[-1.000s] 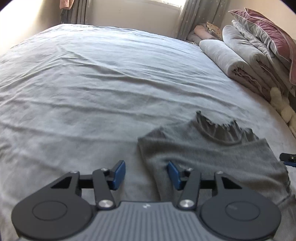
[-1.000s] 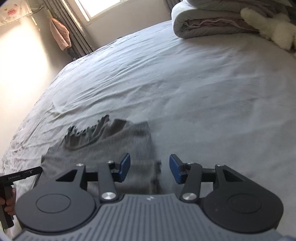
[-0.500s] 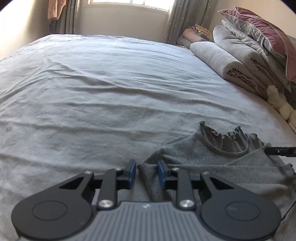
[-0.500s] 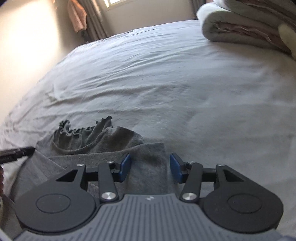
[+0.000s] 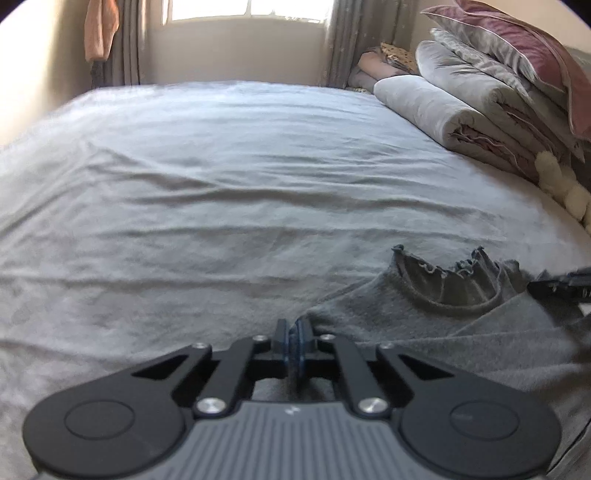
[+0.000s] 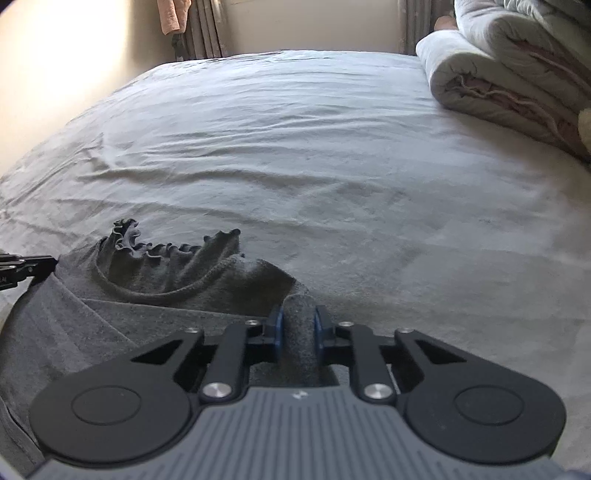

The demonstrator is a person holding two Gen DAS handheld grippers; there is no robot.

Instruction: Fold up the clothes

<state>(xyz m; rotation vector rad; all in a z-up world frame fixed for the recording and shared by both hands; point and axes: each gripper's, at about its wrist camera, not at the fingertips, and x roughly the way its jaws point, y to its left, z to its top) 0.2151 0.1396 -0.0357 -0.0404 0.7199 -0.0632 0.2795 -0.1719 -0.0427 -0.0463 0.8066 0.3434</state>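
On the bed (image 5: 221, 192), my left gripper (image 5: 295, 341) and right gripper (image 6: 298, 326) have just closed, fingers clamped on opposite shoulders of the grey sweater (image 6: 155, 280). The left's thin pinch may slip on lifting, skewing the fold.

Home bedroom. Wide bed (image 5: 229, 192) with wrinkled grey sheet fills both views. Rolled quilts (image 5: 454, 122) stacked along bed's right side, pink-trimmed pillow (image 5: 517, 48) on top, white plush toy (image 5: 565, 184) just beside stack. Window (image 5: 247, 9) behind bed, daylight coming through, grey curtains (image 5: 347, 40) at either side. Pink cloth (image 6: 171, 14) hangs by left curtain. Plain cream walls (image 6: 55, 74), sunlit at left. More folded bedding (image 5: 384, 62) in far corner under right curtain.
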